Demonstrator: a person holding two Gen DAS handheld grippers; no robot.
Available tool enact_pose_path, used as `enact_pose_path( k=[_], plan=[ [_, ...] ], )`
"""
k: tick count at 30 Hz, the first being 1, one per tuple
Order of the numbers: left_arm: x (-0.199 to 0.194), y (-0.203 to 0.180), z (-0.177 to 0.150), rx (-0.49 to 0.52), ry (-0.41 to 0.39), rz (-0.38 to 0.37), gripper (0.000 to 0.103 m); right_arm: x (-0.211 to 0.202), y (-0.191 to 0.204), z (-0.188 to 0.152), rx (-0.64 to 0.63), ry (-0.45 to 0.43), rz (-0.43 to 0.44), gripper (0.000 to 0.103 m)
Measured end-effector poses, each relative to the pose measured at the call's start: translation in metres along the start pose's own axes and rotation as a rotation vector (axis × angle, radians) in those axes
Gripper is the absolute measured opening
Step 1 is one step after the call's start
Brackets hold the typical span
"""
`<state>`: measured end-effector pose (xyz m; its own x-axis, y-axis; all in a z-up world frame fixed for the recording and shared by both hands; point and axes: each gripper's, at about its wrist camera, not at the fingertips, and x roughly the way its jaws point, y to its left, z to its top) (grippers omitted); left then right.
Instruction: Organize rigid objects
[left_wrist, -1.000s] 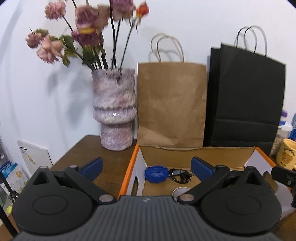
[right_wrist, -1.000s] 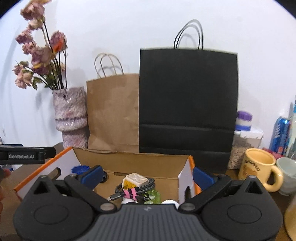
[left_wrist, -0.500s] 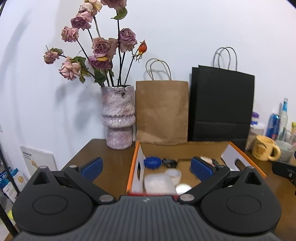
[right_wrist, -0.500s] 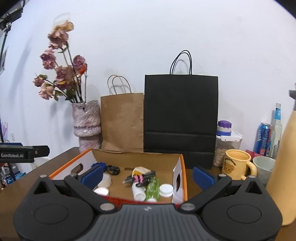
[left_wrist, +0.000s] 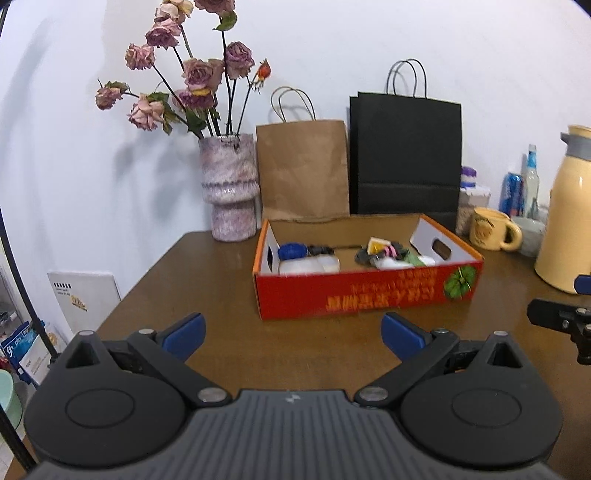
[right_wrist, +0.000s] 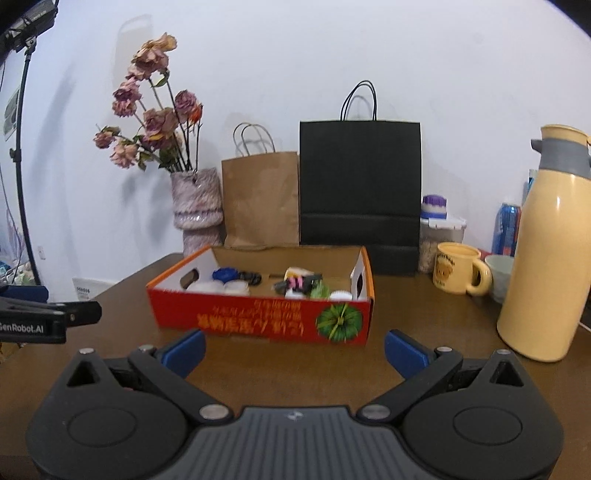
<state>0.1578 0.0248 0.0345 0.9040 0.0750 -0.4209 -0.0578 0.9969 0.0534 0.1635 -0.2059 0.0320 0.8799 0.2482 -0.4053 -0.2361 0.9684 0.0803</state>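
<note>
Left gripper (left_wrist: 291, 334) hung spread wide, empty | red cardboard box (left_wrist: 365, 291) sat mid-table, small items inside: blue cap (left_wrist: 292, 251), bundled cable (right_wrist: 299, 282) | judged light, stiff; best pinched across narrow sides | right gripper (right_wrist: 293, 349) likewise agape, empty

Bare table (left_wrist: 229, 295) lies before the box (left_wrist: 365, 291); thermos (right_wrist: 546, 258) probably crowds its right.

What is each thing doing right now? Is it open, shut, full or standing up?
Left tool: open, holding nothing.
Right tool: open, holding nothing.
Red box: open on top, small things inside.
Brown bag: standing upright.
Black bag: standing upright.
Vase: upright, holding dried flowers.
Yellow mug: upright.
Cream flask: upright, lid on.
</note>
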Motion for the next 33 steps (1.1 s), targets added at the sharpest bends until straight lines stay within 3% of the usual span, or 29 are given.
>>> enact_pose_path(
  k=[14, 33],
  plan=[
    [-0.021, -0.002, -0.014, 0.003, 0.016, -0.008, 0.103, -0.019, 0.004, -0.011, 0.003, 0.006, 0.004, 0.103],
    [-0.021, -0.003, -0.017, 0.001, 0.02, -0.012, 0.103, -0.019, 0.005, -0.012, 0.005, 0.013, 0.002, 0.103]
  ],
)
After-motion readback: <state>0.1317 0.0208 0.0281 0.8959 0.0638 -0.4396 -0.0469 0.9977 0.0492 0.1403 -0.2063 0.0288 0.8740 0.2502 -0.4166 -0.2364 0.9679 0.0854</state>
